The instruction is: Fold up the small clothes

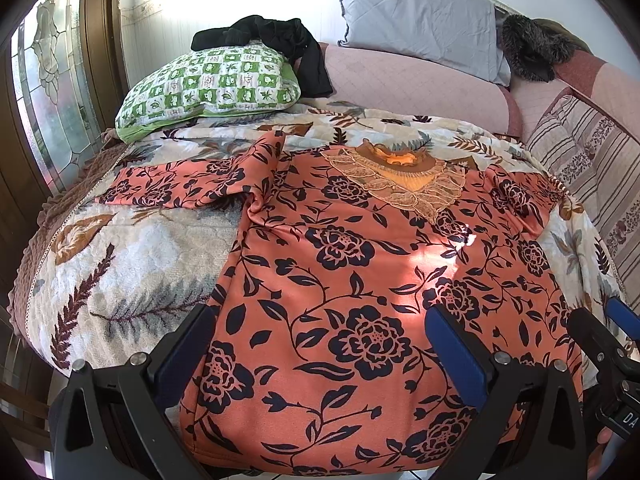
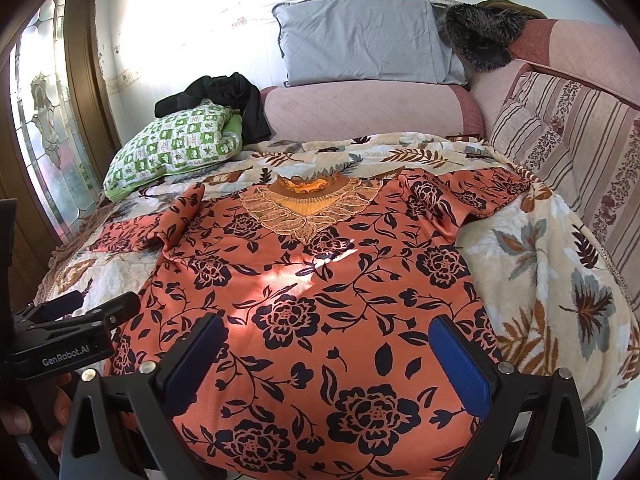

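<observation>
An orange top with black flowers (image 1: 352, 264) (image 2: 320, 292) lies face up on the bed, lace collar (image 1: 400, 180) (image 2: 308, 204) at the far end. Its left sleeve (image 1: 180, 186) stretches out flat to the left; the right sleeve (image 2: 476, 192) is bent near the sofa. My left gripper (image 1: 320, 336) hovers open over the lower left hem. Over the lower right hem my right gripper (image 2: 328, 348) stands open too. Neither holds cloth. In each wrist view the other gripper shows at the edge (image 1: 604, 340) (image 2: 76, 324).
A leaf-print blanket (image 1: 132, 264) (image 2: 552, 276) covers the bed. A green checked pillow (image 1: 208, 84) with a black garment (image 1: 276, 40) sits at the far left, a grey pillow (image 2: 368, 40) behind, striped cushions (image 2: 560, 144) on the right. A glazed door (image 1: 48, 92) stands on the left.
</observation>
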`<act>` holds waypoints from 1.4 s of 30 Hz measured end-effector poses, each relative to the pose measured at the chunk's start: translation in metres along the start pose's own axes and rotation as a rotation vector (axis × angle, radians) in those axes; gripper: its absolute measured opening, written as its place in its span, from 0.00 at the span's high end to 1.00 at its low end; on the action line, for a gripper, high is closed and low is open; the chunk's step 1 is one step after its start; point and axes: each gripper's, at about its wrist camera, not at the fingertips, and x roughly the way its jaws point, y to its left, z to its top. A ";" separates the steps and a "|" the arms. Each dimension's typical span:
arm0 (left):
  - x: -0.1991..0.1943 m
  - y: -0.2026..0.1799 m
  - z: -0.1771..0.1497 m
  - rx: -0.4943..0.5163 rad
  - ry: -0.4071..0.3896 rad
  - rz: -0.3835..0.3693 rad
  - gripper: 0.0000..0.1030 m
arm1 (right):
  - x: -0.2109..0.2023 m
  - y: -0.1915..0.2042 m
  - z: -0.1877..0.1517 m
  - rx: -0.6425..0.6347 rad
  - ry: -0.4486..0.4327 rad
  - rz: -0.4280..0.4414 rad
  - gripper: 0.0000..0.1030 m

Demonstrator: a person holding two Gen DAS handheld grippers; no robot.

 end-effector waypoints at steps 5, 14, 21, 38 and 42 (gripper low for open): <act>0.000 -0.001 0.000 0.000 0.000 0.001 0.00 | 0.000 0.001 0.001 0.001 -0.001 0.000 0.00; 0.001 -0.001 0.002 -0.001 0.001 0.002 0.00 | 0.001 0.000 0.001 0.003 0.001 0.000 0.00; 0.001 -0.001 0.002 -0.001 0.002 0.000 0.00 | 0.001 0.001 0.001 0.002 0.001 -0.001 0.00; 0.009 0.003 -0.001 -0.007 0.023 0.005 0.00 | 0.006 -0.001 0.001 0.010 0.014 0.012 0.00; 0.027 0.009 -0.005 -0.016 0.075 0.009 0.00 | 0.025 -0.021 0.001 0.091 0.082 0.118 0.00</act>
